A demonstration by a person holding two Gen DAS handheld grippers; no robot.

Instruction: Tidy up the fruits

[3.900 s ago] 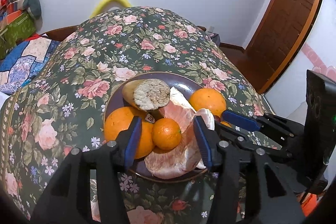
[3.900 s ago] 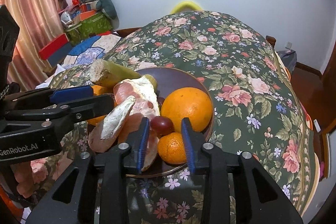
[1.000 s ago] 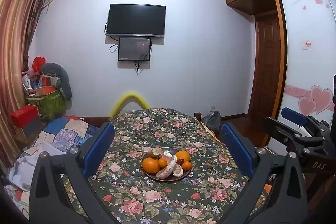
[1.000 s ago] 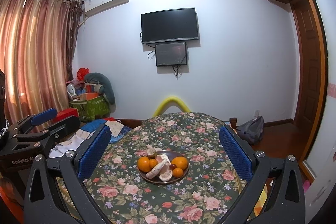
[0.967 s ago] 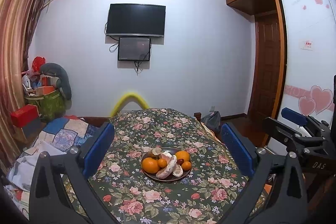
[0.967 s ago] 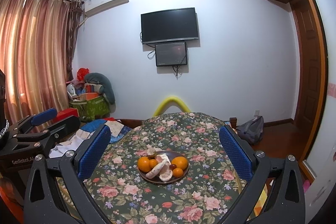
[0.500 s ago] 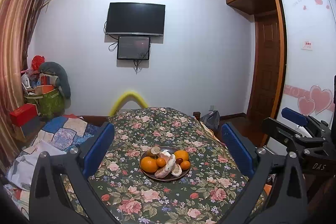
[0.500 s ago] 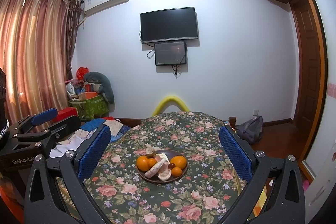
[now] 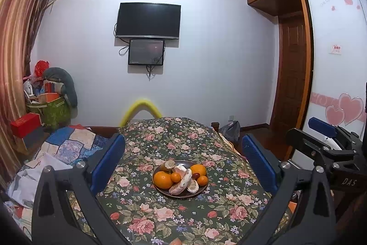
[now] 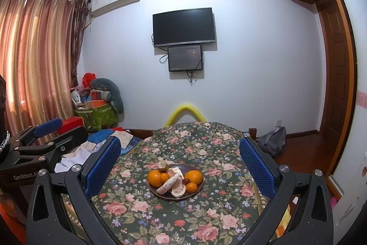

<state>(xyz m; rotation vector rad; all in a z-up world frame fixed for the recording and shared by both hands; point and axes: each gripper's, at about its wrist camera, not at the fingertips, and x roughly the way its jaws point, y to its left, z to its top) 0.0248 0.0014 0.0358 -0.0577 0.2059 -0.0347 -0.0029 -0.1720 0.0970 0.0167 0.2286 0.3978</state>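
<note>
A dark round plate [image 9: 181, 195] [image 10: 197, 170] sits in the middle of a floral-clothed table [image 9: 146, 217] [image 10: 218, 217]. It carries oranges [image 9: 162, 179] [image 10: 193, 176], small mandarins, a dark grape, peeled pomelo pieces [image 9: 182, 183] [image 10: 170, 180] and a cut banana [image 9: 168, 165]. My left gripper [image 9: 183, 159] hangs open well back from the plate, with nothing between its blue pads. My right gripper [image 10: 180, 159] is likewise open and empty, held back and high. Each gripper shows at the edge of the other's view.
A yellow foam arch [image 9: 142, 108] [image 10: 185, 111] rises at the table's far end. Bedding and a green box of clutter [image 10: 98, 115] lie to the left. A grey bag [image 10: 273, 141] rests on the floor near the wooden door [image 9: 291, 75].
Both grippers have pulled far back from the plate and opened wide since the earliest frames. Over the last second both views crept slightly nearer the table.
</note>
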